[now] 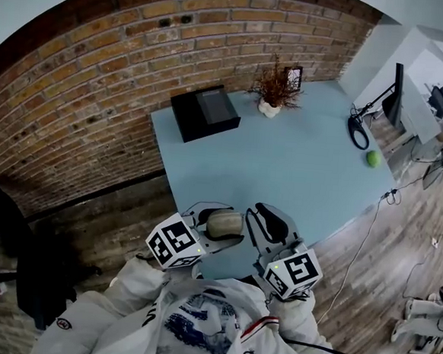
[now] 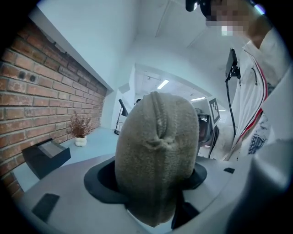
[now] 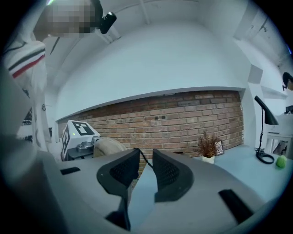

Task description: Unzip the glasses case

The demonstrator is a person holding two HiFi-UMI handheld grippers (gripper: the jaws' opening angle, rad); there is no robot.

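Observation:
A beige fabric glasses case (image 1: pixel 227 224) is held above the near edge of the light blue table (image 1: pixel 298 171). My left gripper (image 1: pixel 216 227) is shut on it. In the left gripper view the case (image 2: pixel 155 155) fills the middle between the dark jaws, its zip seam running up the top. My right gripper (image 1: pixel 258 217) sits just right of the case. In the right gripper view its jaws (image 3: pixel 145 157) stand slightly apart; a thin black cord (image 3: pixel 143 159) from the case (image 3: pixel 107 146) runs through the gap and the pads do not press on it.
A black box (image 1: pixel 205 111) lies at the table's far left. A dried plant in a white vase (image 1: pixel 274 89) stands at the back by the brick wall. A black lamp base (image 1: pixel 357 133) and a green ball (image 1: pixel 373 158) lie at the right edge.

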